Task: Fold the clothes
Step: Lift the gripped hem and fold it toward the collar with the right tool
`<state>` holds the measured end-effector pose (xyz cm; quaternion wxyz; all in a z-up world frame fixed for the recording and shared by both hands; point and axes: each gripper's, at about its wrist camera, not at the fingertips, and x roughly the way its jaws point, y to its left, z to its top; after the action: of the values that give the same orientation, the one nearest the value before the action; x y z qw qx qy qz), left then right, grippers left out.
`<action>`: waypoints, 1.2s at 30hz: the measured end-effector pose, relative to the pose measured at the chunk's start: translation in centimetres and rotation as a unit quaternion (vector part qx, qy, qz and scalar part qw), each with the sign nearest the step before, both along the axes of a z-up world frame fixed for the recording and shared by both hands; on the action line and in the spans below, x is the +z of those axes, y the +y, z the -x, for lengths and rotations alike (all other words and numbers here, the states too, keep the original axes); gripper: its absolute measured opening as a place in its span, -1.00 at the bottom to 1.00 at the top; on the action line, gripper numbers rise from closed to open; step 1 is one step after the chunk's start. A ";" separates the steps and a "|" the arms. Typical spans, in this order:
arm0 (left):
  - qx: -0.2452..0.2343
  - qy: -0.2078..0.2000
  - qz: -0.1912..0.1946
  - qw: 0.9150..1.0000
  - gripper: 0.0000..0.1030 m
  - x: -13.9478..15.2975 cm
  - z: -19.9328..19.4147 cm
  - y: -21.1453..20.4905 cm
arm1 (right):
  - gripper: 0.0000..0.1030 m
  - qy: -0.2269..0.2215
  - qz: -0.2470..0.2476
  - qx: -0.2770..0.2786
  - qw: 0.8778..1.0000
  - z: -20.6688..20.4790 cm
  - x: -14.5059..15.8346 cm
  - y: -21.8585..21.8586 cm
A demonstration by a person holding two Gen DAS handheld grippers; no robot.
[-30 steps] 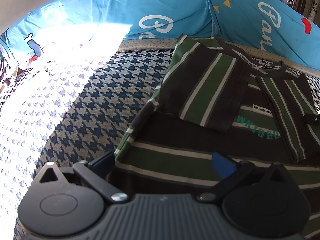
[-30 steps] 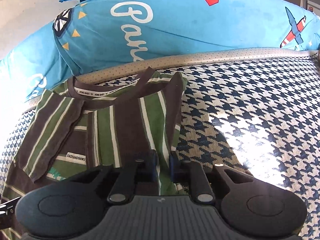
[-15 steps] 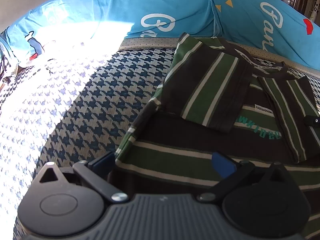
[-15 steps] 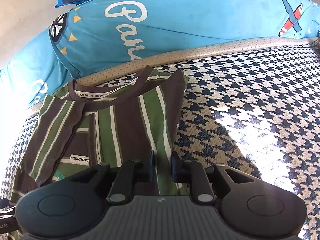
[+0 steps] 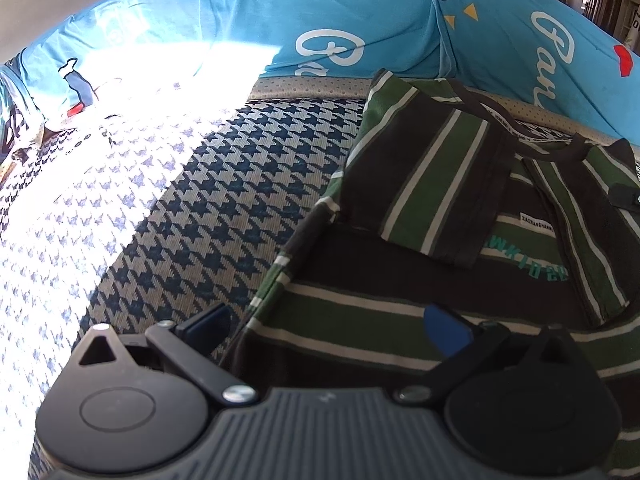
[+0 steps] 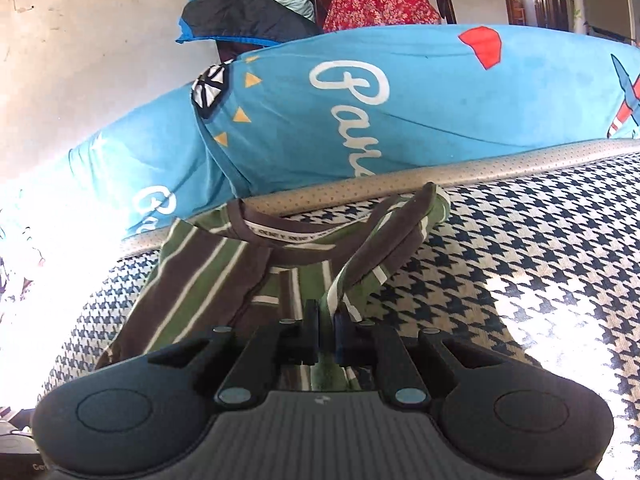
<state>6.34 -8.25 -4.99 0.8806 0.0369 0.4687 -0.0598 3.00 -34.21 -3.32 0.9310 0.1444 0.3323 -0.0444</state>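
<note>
A green, brown and cream striped T-shirt (image 5: 400,308) lies on the houndstooth cover with both sleeves turned in over its chest. My left gripper (image 5: 326,326) is open, its blue-padded fingers (image 5: 446,330) spread wide over the shirt's lower left hem corner. My right gripper (image 6: 327,332) is shut on the shirt's right side fold (image 6: 340,292). That fold is raised off the cover and bunches up toward the brown collar (image 6: 296,240).
Blue cushions (image 6: 440,112) with white script line the far edge behind a beige dotted strip (image 6: 520,160). The houndstooth cover (image 5: 192,200) spreads left of the shirt, with a glaring sun patch (image 5: 100,128) at the far left. A dark pillow (image 6: 248,16) and red floral cloth lie beyond.
My right gripper has risen and tipped back, pulling the shirt's right side up off the cover. The left gripper has stayed open over the hem corner.
</note>
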 end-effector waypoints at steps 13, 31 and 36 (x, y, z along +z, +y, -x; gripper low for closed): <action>0.017 0.001 0.002 1.000 1.00 0.5 0.6 2.7 | -0.83 -0.069 -0.004 0.067 0.995 -2.6 1.1 7.2; 0.056 0.021 0.008 0.998 1.00 -0.1 1.1 10.5 | -0.83 -0.072 0.004 0.128 0.989 -7.3 -3.0 15.4; 0.057 0.020 0.009 0.998 1.00 0.3 1.3 11.7 | -0.50 -0.073 -0.021 0.141 0.987 -7.3 -3.4 15.7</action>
<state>5.00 3.42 -4.69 0.8732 0.0010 0.4872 -0.0142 10.29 -18.56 -6.74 0.9463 0.1185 0.2816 0.1053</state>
